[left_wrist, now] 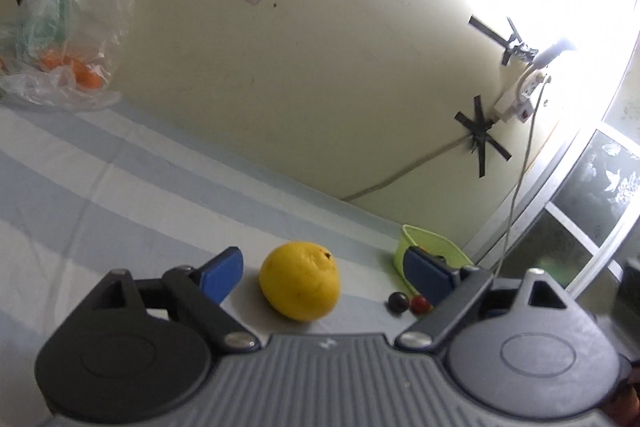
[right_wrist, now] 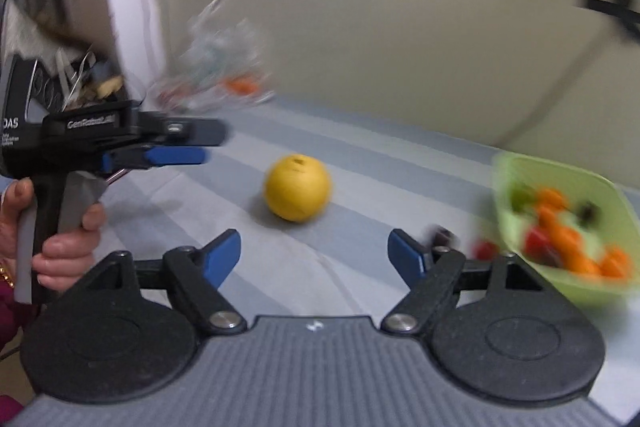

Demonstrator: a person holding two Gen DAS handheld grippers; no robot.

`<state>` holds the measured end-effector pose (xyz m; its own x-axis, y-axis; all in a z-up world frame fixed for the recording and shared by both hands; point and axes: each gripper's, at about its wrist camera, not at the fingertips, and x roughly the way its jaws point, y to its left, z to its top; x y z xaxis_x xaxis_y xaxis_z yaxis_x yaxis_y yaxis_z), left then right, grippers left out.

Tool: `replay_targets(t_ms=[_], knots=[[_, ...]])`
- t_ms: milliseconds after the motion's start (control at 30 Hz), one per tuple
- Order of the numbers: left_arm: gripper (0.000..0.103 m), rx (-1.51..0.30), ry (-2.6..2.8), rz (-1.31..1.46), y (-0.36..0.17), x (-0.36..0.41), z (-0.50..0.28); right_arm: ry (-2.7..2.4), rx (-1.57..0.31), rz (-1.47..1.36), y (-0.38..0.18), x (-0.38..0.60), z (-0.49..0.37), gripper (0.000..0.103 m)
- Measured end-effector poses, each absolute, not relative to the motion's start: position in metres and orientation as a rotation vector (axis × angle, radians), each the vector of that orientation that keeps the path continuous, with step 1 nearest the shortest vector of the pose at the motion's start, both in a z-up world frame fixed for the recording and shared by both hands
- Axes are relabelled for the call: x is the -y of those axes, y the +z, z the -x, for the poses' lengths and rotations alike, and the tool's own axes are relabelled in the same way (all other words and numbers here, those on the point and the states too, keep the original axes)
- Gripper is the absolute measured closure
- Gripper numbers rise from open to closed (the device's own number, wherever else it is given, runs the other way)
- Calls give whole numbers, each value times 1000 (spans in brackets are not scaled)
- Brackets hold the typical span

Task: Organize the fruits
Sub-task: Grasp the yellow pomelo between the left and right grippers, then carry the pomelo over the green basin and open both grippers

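Fruit sits loose on striped cloth, between spread jaws of left gripper, untouched. Right gripper gapes empty, fruit at 12 o'clock. Bowl at 2 o'clock. Best: close squarely at widest girth, gently.

Both grippers — jaws wide.

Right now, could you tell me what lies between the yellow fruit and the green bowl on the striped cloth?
In the left wrist view, two small loose fruits, one dark and one red, lie between the yellow fruit and the green bowl; otherwise only striped cloth.
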<state>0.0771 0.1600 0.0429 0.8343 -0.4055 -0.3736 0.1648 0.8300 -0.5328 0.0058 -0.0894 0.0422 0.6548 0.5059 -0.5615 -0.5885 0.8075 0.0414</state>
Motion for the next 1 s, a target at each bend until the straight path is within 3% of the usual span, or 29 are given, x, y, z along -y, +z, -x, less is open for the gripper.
replay_targets(t_ms=[100, 233, 300, 400, 433, 467, 500, 767, 1000], knots=[[5, -541, -314, 478, 38, -154, -92, 651, -633, 222, 37, 50, -35, 19], [6, -584, -310, 451, 26, -151, -103, 672, -691, 259, 25, 20, -66, 19], [11, -609, -307, 463, 20, -152, -109, 674, -709, 265, 20, 12, -73, 19], [33, -653, -307, 487, 11, -152, -116, 677, -733, 272, 11, 6, -83, 21], [47, -674, -309, 492, 8, -151, -118, 684, -736, 274, 10, 6, -85, 23], [48, -684, -307, 507, 6, -151, -120, 693, -738, 274, 10, 8, -82, 29], [49, -682, -296, 508, 6, -151, -120, 683, -728, 285, 10, 11, -79, 37], [49, -634, -329, 392, 46, -103, -124, 640, -641, 208, 36, 55, -65, 38], [49, -616, -480, 316, 77, -11, -166, 491, -553, 143, 73, 144, -69, 38]])
